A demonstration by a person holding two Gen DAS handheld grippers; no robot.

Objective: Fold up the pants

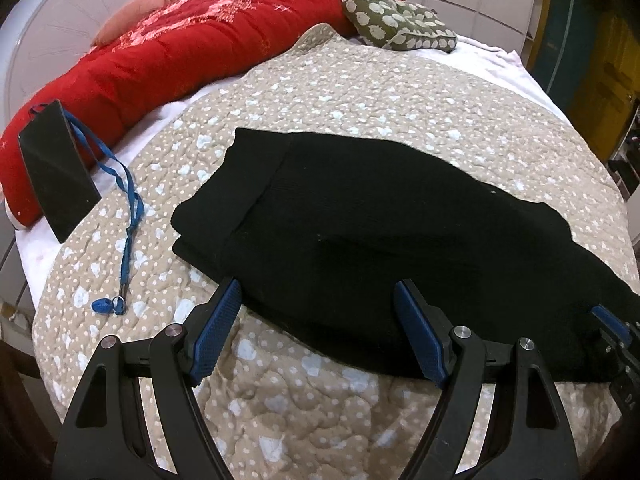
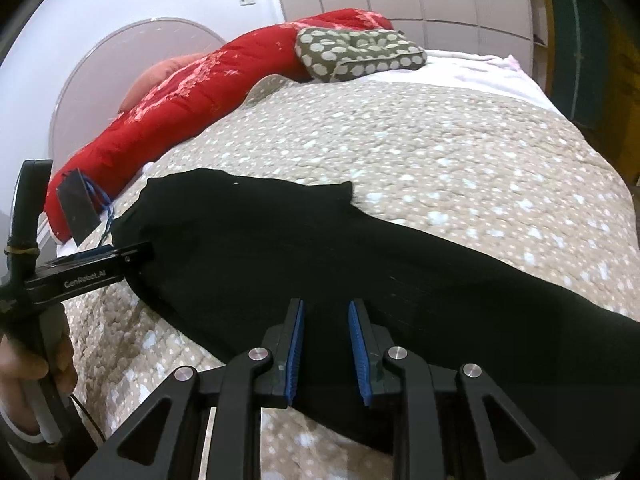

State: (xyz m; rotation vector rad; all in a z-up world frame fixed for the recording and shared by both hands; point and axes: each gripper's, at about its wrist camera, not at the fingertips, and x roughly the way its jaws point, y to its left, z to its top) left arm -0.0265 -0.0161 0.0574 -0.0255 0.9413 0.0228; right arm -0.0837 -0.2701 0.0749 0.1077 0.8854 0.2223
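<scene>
The black pants (image 1: 360,216) lie flat along the bed (image 1: 360,92), laid out for folding, with the left gripper (image 1: 316,320) spread wide at their near edge and the right gripper (image 2: 326,344) narrow, gripping nothing.

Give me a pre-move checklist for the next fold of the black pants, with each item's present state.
1. Left gripper open over the pants' near edge: ok.
2. Right gripper jaws parted, nothing pinched: ok.
3. Black pants lying flat on the quilt: ok.
4. Phone and blue lanyard lie apart from the pants: ok.
5. Leg ends aligned: cannot tell, out of view.
</scene>
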